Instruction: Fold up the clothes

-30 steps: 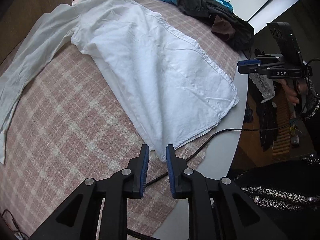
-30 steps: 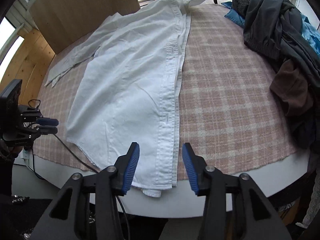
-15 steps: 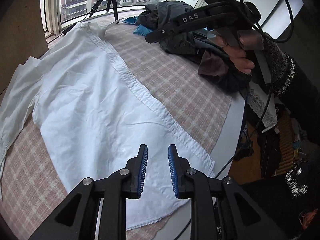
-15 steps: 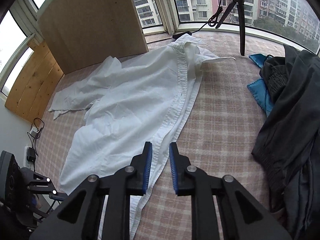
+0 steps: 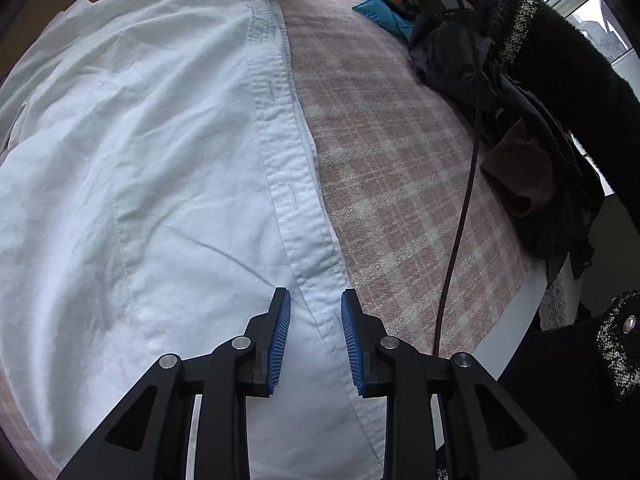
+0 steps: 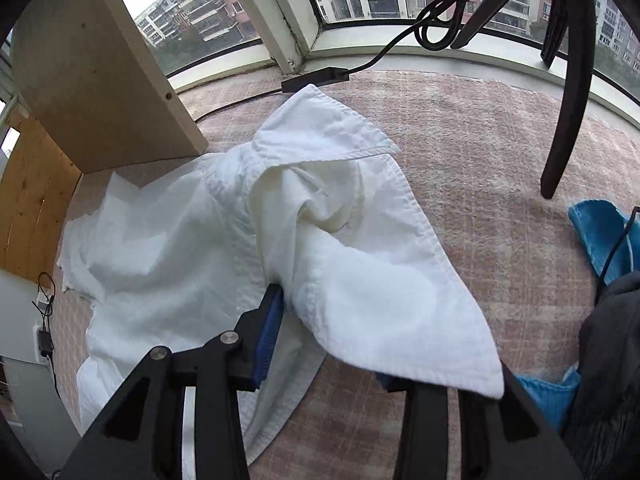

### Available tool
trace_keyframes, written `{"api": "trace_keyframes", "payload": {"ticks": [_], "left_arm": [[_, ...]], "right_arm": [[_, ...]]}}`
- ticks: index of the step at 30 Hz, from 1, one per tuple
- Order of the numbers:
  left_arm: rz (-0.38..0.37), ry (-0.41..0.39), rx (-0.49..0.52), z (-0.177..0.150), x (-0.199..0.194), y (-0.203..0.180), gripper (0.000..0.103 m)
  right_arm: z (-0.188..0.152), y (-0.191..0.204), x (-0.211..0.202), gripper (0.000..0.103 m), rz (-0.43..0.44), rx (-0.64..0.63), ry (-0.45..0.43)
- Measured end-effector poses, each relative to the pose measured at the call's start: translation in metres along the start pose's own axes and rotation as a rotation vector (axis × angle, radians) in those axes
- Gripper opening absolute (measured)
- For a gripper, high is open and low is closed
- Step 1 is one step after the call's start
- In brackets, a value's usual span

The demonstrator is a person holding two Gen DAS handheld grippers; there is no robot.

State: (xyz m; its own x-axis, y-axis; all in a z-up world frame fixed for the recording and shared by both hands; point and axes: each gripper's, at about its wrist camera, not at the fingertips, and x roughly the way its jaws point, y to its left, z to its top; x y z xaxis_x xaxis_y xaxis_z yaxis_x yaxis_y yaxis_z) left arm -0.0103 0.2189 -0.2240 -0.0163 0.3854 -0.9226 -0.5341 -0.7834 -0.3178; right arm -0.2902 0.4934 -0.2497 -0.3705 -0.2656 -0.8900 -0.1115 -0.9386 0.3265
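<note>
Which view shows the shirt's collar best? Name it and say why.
The right wrist view. The collar fills the middle of that picture, its stitched edges and point clear, above the right gripper. The left wrist view shows mainly the button placket of the white shirt; the collar end sits cramped at the top edge.

A white button-up shirt lies on a pink-and-white plaid cloth, beside dark garments and a teal one.

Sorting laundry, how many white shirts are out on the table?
1: the white shirt lies spread on the pink plaid cloth; the dark clothes pile beside it may hide more.
</note>
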Motion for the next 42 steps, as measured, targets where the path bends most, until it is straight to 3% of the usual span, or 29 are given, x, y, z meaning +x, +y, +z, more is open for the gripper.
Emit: {"api": "trace_keyframes", "payload": {"ticks": [1, 6, 11, 18, 22, 23, 24, 25, 27, 28, 32, 36, 39, 42], "left_arm": [[0.002, 0.000, -0.008, 0.000, 0.000, 0.000, 0.025], [-0.002, -0.002, -0.054, -0.001, 0.000, 0.004, 0.025], [0.006, -0.002, -0.078, -0.003, 0.000, 0.005, 0.025], [0.048, 0.050, -0.045, 0.008, 0.004, -0.007, 0.033], [0.051, 0.055, -0.028, 0.007, 0.005, -0.011, 0.038], [0.050, 0.056, -0.028, 0.007, 0.005, -0.011, 0.038], [0.049, 0.056, -0.029, 0.007, 0.005, -0.010, 0.038], [0.048, 0.056, -0.029, 0.007, 0.005, -0.010, 0.038], [0.045, 0.056, -0.028, 0.006, 0.005, -0.010, 0.038], [0.043, 0.055, -0.027, 0.005, 0.004, -0.009, 0.038], [0.040, 0.053, -0.025, 0.003, 0.004, -0.008, 0.038], [0.034, 0.047, -0.023, 0.001, 0.003, -0.008, 0.039], [0.028, 0.041, -0.022, -0.001, 0.003, -0.008, 0.040], [0.029, 0.031, -0.016, -0.004, 0.002, -0.006, 0.040]], "right_arm": [[0.004, -0.007, 0.002, 0.039, 0.052, 0.032, -0.002], [0.004, -0.035, -0.030, 0.039, 0.107, 0.105, -0.095], [0.004, -0.037, -0.053, 0.039, -0.036, -0.003, -0.210], [0.038, -0.049, 0.005, 0.040, -0.073, 0.017, -0.081], [0.039, -0.031, 0.013, 0.049, -0.109, -0.115, -0.131], [0.036, -0.024, 0.014, 0.041, -0.108, -0.166, -0.134], [0.033, -0.018, 0.015, 0.026, -0.107, -0.215, -0.137], [0.030, -0.014, 0.014, 0.002, -0.105, -0.248, -0.133], [0.026, -0.007, 0.012, 0.002, -0.103, -0.314, -0.127], [0.025, -0.005, 0.005, 0.002, -0.125, -0.335, -0.148], [0.034, 0.000, -0.039, 0.002, -0.345, -0.429, -0.377], [0.041, 0.012, -0.014, 0.006, -0.585, -0.621, -0.364], [0.032, 0.021, 0.018, 0.026, -0.767, -0.794, -0.321], [0.029, 0.024, 0.000, 0.033, -0.736, -0.785, -0.317]]}}
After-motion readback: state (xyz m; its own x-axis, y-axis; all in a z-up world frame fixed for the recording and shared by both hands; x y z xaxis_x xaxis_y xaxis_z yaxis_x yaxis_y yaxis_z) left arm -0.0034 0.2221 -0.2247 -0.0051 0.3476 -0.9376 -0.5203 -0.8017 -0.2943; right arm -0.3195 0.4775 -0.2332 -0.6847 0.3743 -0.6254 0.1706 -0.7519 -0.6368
